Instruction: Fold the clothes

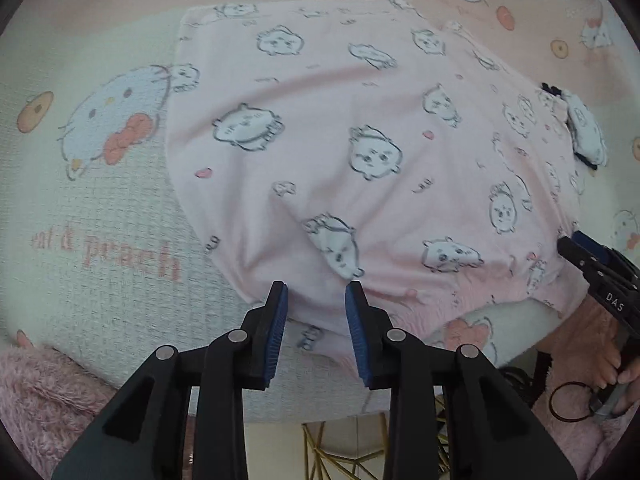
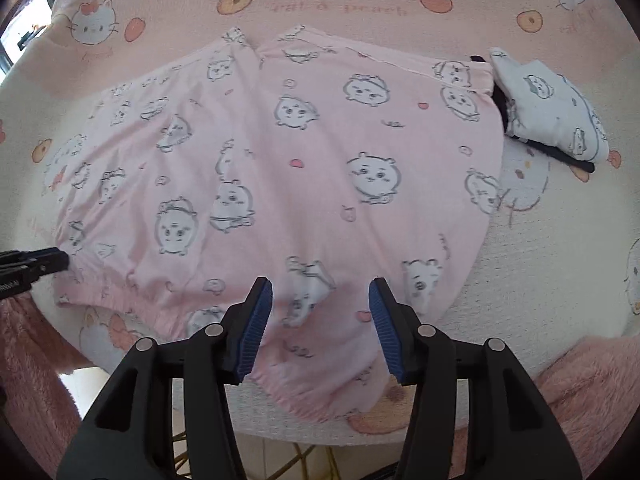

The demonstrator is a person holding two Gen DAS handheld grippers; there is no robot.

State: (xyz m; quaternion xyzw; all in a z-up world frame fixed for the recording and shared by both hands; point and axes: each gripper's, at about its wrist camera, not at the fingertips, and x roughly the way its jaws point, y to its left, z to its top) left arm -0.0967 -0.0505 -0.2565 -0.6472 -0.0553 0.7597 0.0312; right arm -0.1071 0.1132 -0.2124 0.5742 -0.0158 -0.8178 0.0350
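A pink garment [image 1: 360,128] [image 2: 280,168] printed with white cartoon animals lies spread flat on a cartoon-cat blanket. My left gripper [image 1: 316,294] stands open at the garment's near hem, with the cloth edge between and under its blue pads. My right gripper [image 2: 320,292] is open too, hovering over the near edge of the same garment, cloth showing between its fingers. In the left wrist view the right gripper [image 1: 600,268] shows at the far right, held by a hand [image 1: 600,336]. The left gripper's tip [image 2: 36,264] shows at the left edge of the right wrist view.
A folded white garment [image 2: 552,112] [image 1: 586,132] with black trim lies at the pink garment's far right corner. The blanket [image 1: 100,208] covers a table whose near edge drops off below the grippers. Fluffy pink sleeves [image 2: 580,392] and gold chair legs [image 1: 320,452] show below.
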